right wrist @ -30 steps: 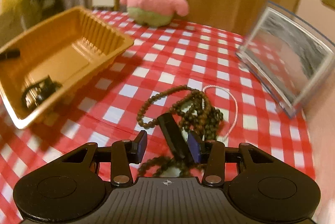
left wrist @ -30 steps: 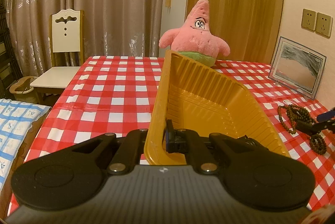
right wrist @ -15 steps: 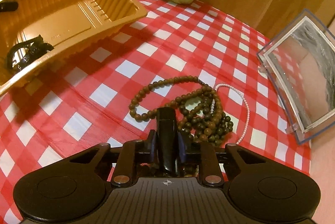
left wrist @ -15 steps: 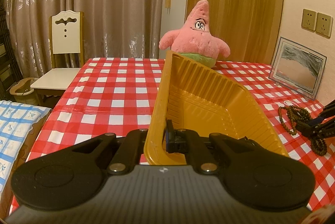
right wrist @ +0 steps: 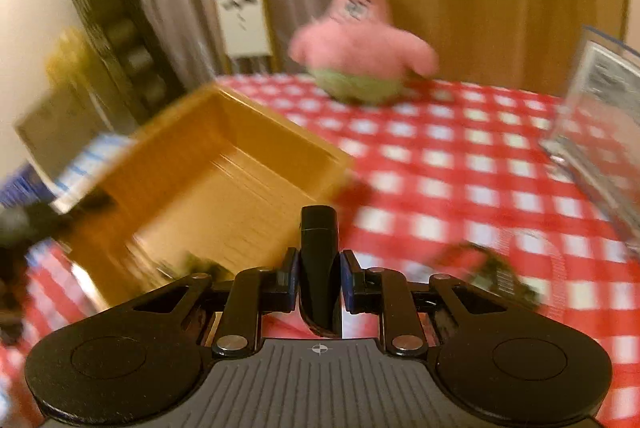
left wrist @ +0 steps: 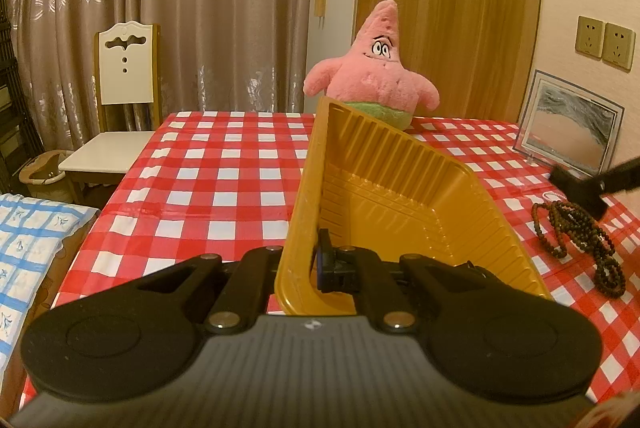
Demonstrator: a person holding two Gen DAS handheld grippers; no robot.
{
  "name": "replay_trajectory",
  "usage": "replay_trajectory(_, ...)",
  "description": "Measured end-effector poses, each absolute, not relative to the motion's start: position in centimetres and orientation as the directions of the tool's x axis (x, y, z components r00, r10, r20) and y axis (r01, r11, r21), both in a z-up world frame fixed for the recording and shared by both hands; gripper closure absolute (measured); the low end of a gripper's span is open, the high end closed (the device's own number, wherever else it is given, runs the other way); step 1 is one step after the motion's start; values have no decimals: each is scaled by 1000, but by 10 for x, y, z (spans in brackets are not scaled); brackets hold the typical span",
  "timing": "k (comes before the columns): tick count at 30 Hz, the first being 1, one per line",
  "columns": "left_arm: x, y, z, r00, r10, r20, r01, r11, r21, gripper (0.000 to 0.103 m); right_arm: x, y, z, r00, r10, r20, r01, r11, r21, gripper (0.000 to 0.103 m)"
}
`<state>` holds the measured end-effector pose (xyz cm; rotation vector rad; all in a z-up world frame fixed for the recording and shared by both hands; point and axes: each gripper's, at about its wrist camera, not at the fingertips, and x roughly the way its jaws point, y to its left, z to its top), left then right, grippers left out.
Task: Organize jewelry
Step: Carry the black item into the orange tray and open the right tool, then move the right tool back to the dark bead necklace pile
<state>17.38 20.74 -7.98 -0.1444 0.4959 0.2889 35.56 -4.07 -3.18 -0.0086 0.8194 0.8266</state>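
My left gripper (left wrist: 316, 268) is shut on the near rim of the yellow plastic tray (left wrist: 400, 188), with one pad inside the wall and one outside. My right gripper (right wrist: 319, 276) is shut on a black oblong piece (right wrist: 318, 236) that sticks up between its pads, held in the air by the tray's (right wrist: 224, 164) right side. This view is blurred. A small dark item (right wrist: 200, 262) lies inside the tray. The brown bead necklace (left wrist: 576, 228) is heaped on the cloth right of the tray, and the right gripper's dark tip (left wrist: 580, 188) hangs above it.
A pink star plush (left wrist: 376, 72) sits behind the tray. A framed picture (left wrist: 568, 128) leans against the right wall. The red-checked tablecloth (left wrist: 224, 164) covers the table. A white chair (left wrist: 120, 108) stands at the far left corner.
My right gripper closed on the black piece, lifted it off the beads and swung left toward the tray. The left gripper and tray have not moved.
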Motion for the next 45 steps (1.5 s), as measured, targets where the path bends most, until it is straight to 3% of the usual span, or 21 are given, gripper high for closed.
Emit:
replay_trajectory(8, 175, 208, -78, 841, 239, -486, -307, 949, -65, 98, 343, 33, -36, 277, 762, -586, -669, 590, 452, 82)
replay_trajectory(24, 175, 206, -79, 844, 236, -482, -304, 950, -66, 98, 337, 111, -88, 134, 740, -659, -627, 578, 522, 80)
replay_trajectory(25, 176, 207, -80, 842, 236, -484, -305, 950, -67, 98, 335, 111, -87, 141, 743, -655, -629, 578, 520, 78)
replay_trajectory(27, 175, 206, -80, 842, 237, -485, -306, 950, -67, 98, 330, 104, -78, 158, 756, -635, -637, 570, 519, 63)
replay_trajectory(29, 175, 206, -80, 842, 237, -485, -307, 949, -68, 98, 325, 96, -67, 199, 769, -608, -650, 568, 506, 58)
replay_trajectory(36, 175, 206, -80, 842, 238, -484, -311, 947, -76, 98, 308, 39, -33, 331, 754, -567, -653, 617, 439, 57)
replay_trajectory(45, 173, 206, -81, 840, 238, -487, -311, 947, -73, 98, 291, -54, -47, 451, 574, -683, -480, 802, 356, 57)
